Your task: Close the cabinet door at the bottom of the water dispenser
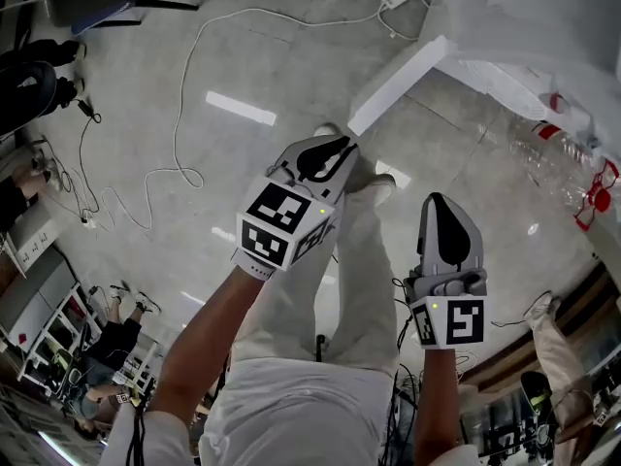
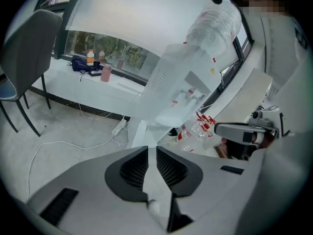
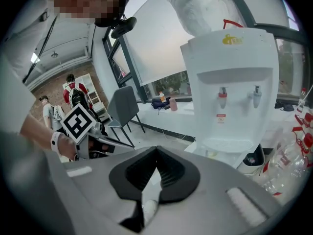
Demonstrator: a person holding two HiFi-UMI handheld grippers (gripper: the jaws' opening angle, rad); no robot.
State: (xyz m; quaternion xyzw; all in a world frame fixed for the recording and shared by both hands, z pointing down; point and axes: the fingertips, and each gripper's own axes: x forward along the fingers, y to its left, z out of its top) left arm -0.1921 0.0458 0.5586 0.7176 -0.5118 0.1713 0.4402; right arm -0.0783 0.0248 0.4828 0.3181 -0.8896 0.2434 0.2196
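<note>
the dispenser [image 1: 529,22] fills the upper right of the head view. its bottom door [image 1: 398,83] is swung out toward frame centre as a white slab standing on edge. the cabinet is open, so the task looks barely begun.

both grippers are held out in front of the body, low in the frame and well apart from the door. that reads as a carrying pose before an approach, not a push. the left gripper [image 1: 335,149] points up toward the door's free end, probably because that edge is the natural place to press. its fingers are a narrow slit apart with nothing between them. the right gripper [image 1: 439,204] hangs to the lower right and aims past the door. its fingers meet at the tips and hold nothing.

in the left gripper view the door [image 2: 138,131] shows just above the jaws, below the leaning dispenser body. the right gripper view faces the dispenser [image 3: 234,72] front-on, with the dark cabinet mouth at lower right.

counted: two grippers, one dispenser, one door and two taps [image 3: 222,98]. there is also one chair [image 3: 122,106]. clear bottles [image 1: 548,158] with red caps lie in a heap at right, too jumbled to count.
</note>
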